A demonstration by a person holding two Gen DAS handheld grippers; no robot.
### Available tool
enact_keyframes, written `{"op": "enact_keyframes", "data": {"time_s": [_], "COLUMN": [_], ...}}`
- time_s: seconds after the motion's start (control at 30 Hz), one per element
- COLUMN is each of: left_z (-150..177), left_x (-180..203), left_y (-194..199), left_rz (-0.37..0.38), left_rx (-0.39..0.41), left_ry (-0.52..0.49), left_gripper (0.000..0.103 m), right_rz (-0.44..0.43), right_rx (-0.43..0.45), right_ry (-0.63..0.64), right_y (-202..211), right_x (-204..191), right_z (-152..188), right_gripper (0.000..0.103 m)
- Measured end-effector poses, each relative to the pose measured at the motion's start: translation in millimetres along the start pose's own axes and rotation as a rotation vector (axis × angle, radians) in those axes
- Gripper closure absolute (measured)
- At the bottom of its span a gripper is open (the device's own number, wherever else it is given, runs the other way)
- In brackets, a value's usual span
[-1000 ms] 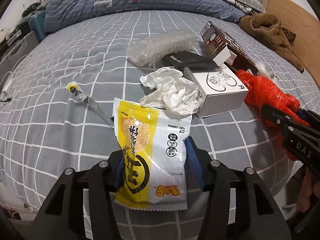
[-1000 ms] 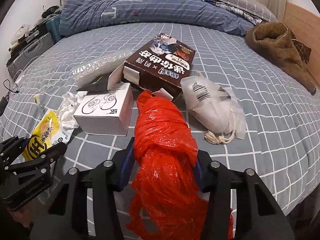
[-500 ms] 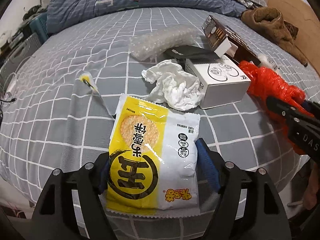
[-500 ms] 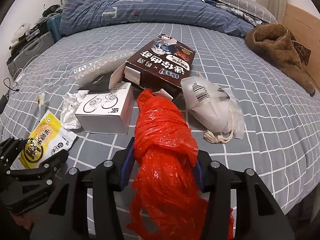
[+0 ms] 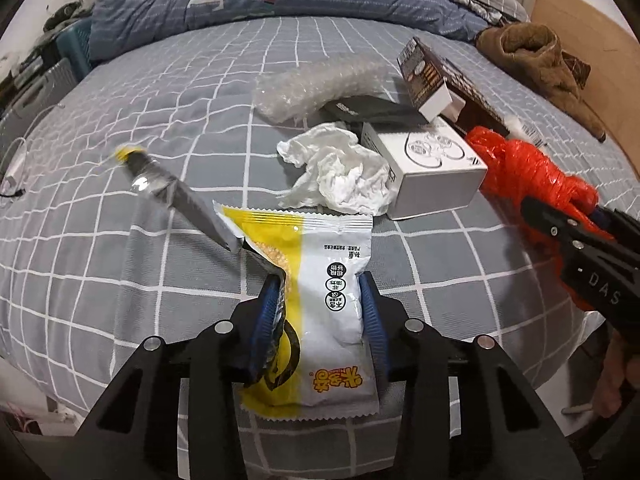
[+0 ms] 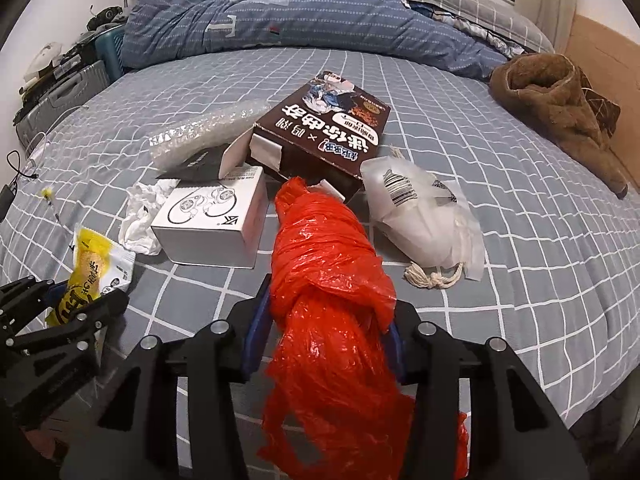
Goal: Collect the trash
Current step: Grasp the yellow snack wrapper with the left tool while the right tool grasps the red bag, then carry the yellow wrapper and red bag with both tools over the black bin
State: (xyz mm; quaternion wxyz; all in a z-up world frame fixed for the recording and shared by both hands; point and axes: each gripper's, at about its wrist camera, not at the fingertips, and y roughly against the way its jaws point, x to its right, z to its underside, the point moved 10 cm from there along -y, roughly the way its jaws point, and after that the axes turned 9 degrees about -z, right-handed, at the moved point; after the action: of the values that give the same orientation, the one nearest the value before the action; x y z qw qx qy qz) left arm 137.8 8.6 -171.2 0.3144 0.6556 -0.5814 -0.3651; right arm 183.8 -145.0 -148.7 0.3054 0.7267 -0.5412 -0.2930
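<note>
My left gripper (image 5: 320,292) is shut on a yellow and white snack packet (image 5: 320,280), folding it between the blue pads; it also shows in the right wrist view (image 6: 92,272). My right gripper (image 6: 324,308) is shut on a red plastic bag (image 6: 328,280), which hangs down below the jaws; the bag also shows in the left wrist view (image 5: 524,172). On the bed lie crumpled white tissue (image 5: 340,172), a white earphone box (image 5: 428,168), a brown printed carton (image 6: 324,132), bubble wrap (image 5: 316,88) and a white pouch with a barcode (image 6: 420,216).
A thin foil wrapper with a yellow tip (image 5: 172,188) lies left of the packet. A brown garment (image 6: 560,108) lies at the bed's right side, a blue quilt (image 6: 280,12) at the back. The bed's front edge (image 6: 600,392) is close below me. Luggage (image 6: 60,96) stands at the left.
My left gripper has opened over the snack packet, which lay flat half a second ago, and shut on it again, creasing it. My right gripper keeps hold of the red bag.
</note>
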Motion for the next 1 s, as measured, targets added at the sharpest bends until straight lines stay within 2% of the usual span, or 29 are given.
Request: {"op": "enact_keyframes", "data": {"time_s": [0.3, 0.53, 1.0], "left_z": [-4.2, -4.4, 24.5], "left_x": [-18.0, -13.0, -4.9], "left_y": [31.7, 45.9, 77.2], "left_rz": [-0.015, -0.005, 0.006], "left_rx": [0.044, 0.064, 0.081], "left_ry": [0.047, 0.042, 0.048], "left_gripper": [0.063, 0.063, 0.063], "right_rz": [-0.002, -0.004, -0.006], "right_rx": [0.032, 0.071, 0.091], "right_ry": [-0.018, -0.016, 0.003], "right_y": [20.2, 42.7, 83.7], "right_x": [2.0, -4.3, -21.0], "right_z": [-3.4, -1.6, 24.8], "right_gripper": [0.058, 0.058, 0.058]}}
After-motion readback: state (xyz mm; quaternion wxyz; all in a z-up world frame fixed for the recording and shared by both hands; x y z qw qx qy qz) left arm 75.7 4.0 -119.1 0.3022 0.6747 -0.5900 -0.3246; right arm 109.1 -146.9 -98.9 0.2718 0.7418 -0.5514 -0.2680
